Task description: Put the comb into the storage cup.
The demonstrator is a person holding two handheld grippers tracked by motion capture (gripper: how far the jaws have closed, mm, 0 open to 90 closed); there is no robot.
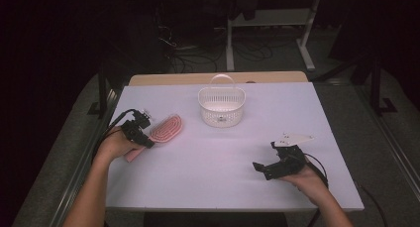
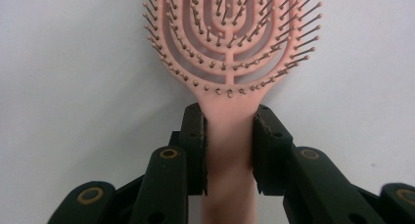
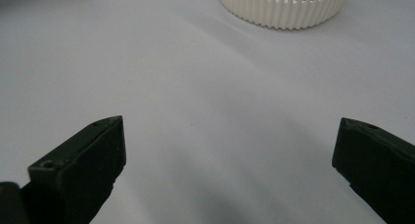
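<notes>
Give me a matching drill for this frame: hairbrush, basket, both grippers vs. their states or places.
1. pink hairbrush
2. white basket
3. left gripper
4. right gripper

a. jaws wide apart, nothing between them
b. stands at the table's far middle
c. closed on the brush handle
d. lies bristles up, gripped by its handle

Pairs: 1-d, 2-b, 3-c, 4-a

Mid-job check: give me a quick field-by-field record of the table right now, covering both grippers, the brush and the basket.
left gripper: shut on the handle of the pink plastic hairbrush
hairbrush: lying on the white table, bristles up, at its left side
right gripper: open, nothing between its jaws, resting low at the table's right
white slotted plastic basket with a handle: upright near the far middle, apart from the brush
</notes>
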